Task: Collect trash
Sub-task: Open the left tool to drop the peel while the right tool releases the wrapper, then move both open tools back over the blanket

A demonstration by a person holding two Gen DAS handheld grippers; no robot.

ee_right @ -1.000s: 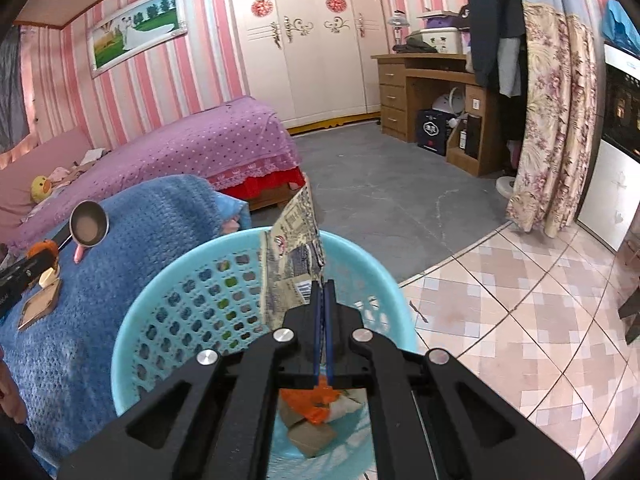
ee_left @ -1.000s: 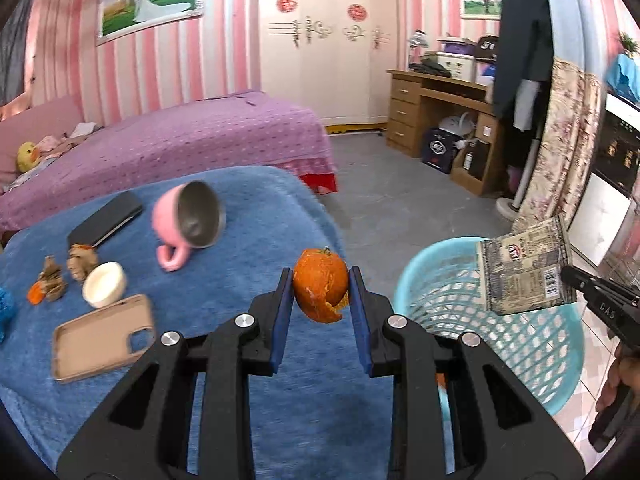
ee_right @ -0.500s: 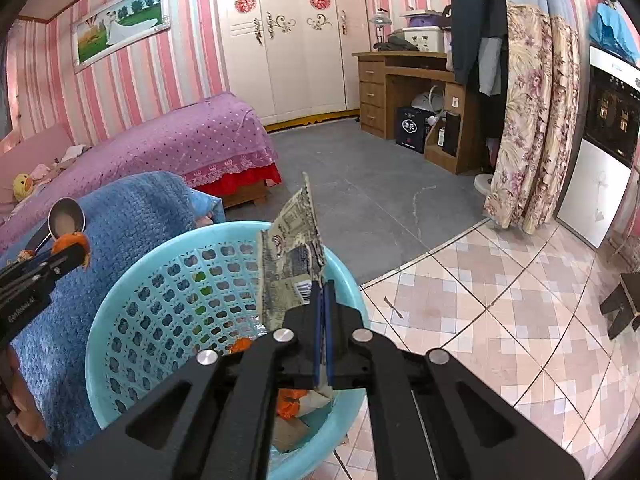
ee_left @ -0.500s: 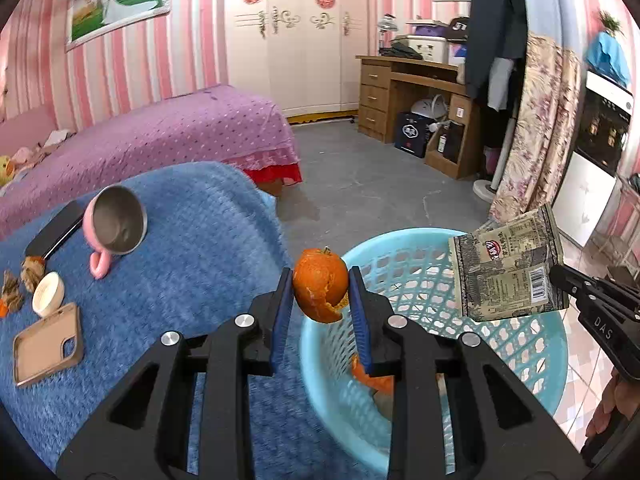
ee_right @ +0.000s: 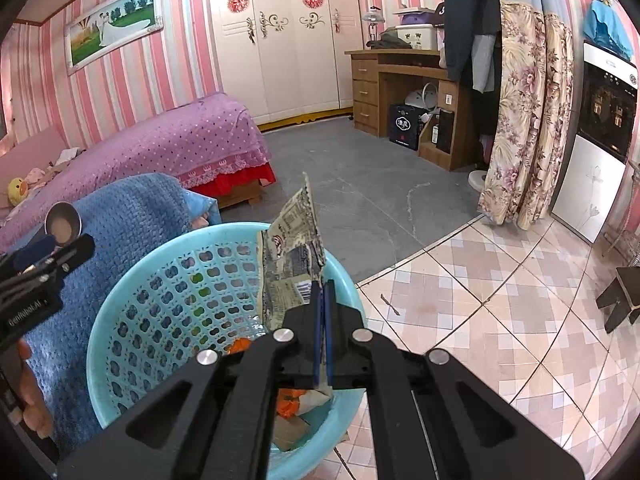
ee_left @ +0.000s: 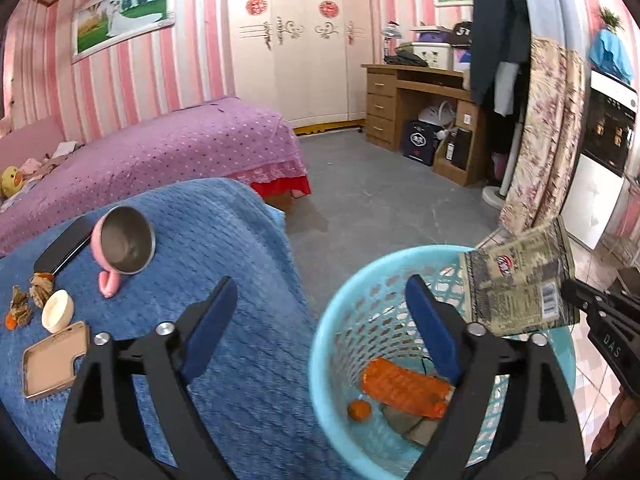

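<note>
**Letters on both grippers, little else legible**

Over on the right gripper (ee_left: pixel 570 292), white capitals read "DAS" along its black arm in the left wrist view. The right wrist view catches the left gripper (ee_right: pixel 60 252), and printed white on its body is "GenRobot.AI". The snack packet (ee_right: pixel 294 268) carries a barcode and a red-and-white logo, but its print is too small to read. The wardrobe (ee_right: pixel 284 36) shows two round red emblems, characters unclear.

My left gripper (ee_left: pixel 320 304) is black, with blue pads on its fingers (ee_left: pixel 208 320) and silver screws. My right gripper (ee_right: pixel 322 292) matches; white lettering marks both, bare skin behind.
</note>
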